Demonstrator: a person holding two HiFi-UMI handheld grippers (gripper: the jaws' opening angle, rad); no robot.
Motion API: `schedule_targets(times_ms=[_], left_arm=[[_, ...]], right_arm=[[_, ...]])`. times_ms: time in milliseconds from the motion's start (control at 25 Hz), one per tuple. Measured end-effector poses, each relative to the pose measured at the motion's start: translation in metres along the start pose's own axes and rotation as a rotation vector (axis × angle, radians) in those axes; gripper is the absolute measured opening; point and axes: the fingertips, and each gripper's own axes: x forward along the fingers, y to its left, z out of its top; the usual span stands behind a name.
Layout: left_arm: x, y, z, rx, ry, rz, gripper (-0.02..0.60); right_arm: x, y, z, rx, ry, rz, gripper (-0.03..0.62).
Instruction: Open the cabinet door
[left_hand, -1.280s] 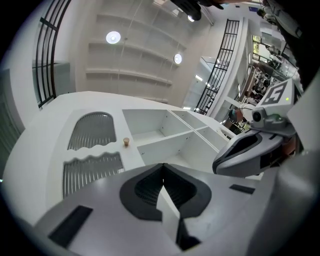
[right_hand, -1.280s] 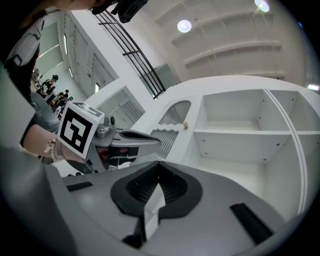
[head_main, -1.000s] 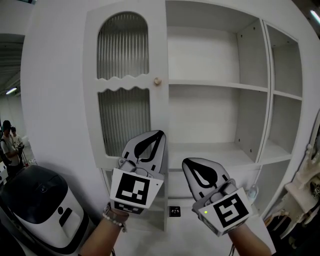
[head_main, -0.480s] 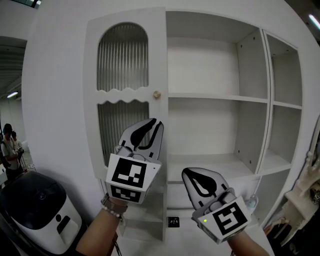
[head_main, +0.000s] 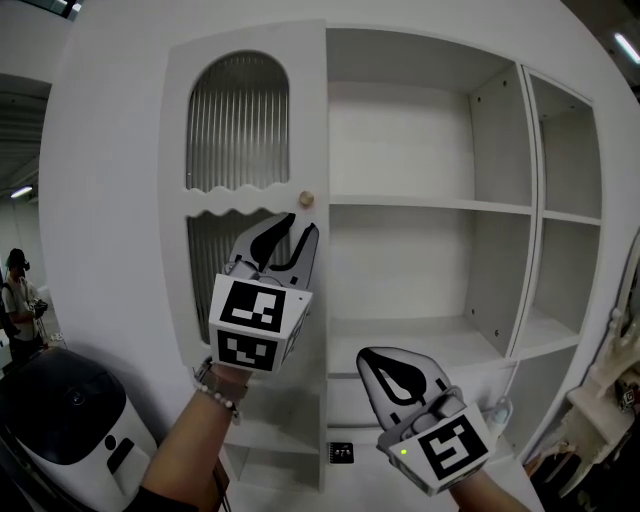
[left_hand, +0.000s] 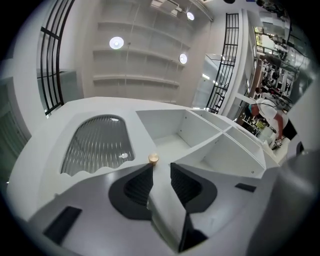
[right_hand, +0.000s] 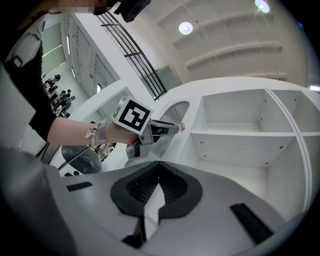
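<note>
The white cabinet door (head_main: 240, 120) with arched ribbed-glass panes stands closed on the cabinet's left half. Its small brass knob (head_main: 306, 199) sits at the door's right edge. My left gripper (head_main: 302, 222) is raised just under the knob, its jaws opening with nothing between them. In the left gripper view the knob (left_hand: 153, 159) lies just beyond the left fingertip, a little left of the gap of the left gripper (left_hand: 161, 166). My right gripper (head_main: 380, 362) hangs lower right, shut and empty, away from the door. The right gripper view shows the right gripper's (right_hand: 157, 167) closed jaws and the left gripper (right_hand: 172, 128) near the knob (right_hand: 182, 126).
Open white shelves (head_main: 430, 205) fill the cabinet's right side. A white and black appliance (head_main: 70, 420) stands at the lower left. People (head_main: 15, 290) stand far off at the left edge. A small black item (head_main: 340, 452) lies low inside the cabinet.
My left gripper has risen toward the knob and its jaws have parted from shut. The right gripper has stayed about where it was, still shut.
</note>
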Motion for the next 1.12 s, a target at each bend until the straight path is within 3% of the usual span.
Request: schedule_targets(times_ms=[320,920,1120], left_arm=[[0.02,0.008,0.011,0.041,0.005,0.018,0.12],[0.042,0.017,0.003,0.024,0.046,0.051,0.123],[0.042,0.017,0.003,0.029,0.061,0.041,0.081]], right_arm=[[0.0,-0.008,-0.003,0.0,0.006,-0.009,-0.002],[-0.008,-0.021,-0.001,-0.01,0.015,-0.024,-0.002],[-0.008,-0.022,-0.004,-0.007,0.018,-0.027,-0.001]])
